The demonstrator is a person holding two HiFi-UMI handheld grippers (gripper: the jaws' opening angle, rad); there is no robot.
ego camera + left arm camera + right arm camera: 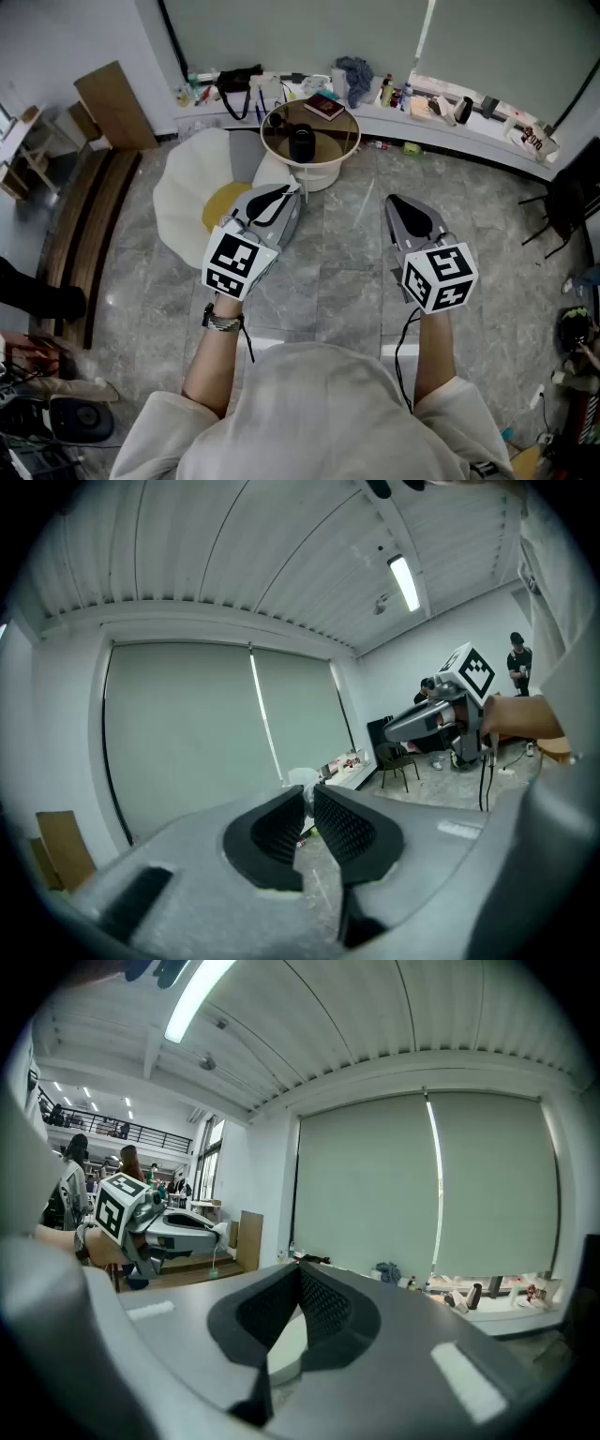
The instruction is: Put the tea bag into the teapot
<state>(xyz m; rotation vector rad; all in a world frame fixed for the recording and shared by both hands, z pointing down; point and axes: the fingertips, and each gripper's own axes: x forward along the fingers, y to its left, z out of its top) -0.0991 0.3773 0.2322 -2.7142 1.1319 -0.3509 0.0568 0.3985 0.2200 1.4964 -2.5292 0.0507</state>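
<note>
Currently noted left gripper [289, 192] pinching tea bag [214, 1272] by its string, bag dangling beside round table [357, 141] bearing teapot [302, 142]; logged right gripper [395, 201] pressed together, empty.

I count two grey two-jaw tools, left gripper [293, 191] and right gripper [391, 201], and one small green tea bag [213, 1272]. I see one round glass-topped table [339, 142], one black cylindrical teapot [301, 143], one dark red book [324, 107].

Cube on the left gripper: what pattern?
The cube bears black and white square markers; head view best.
</note>
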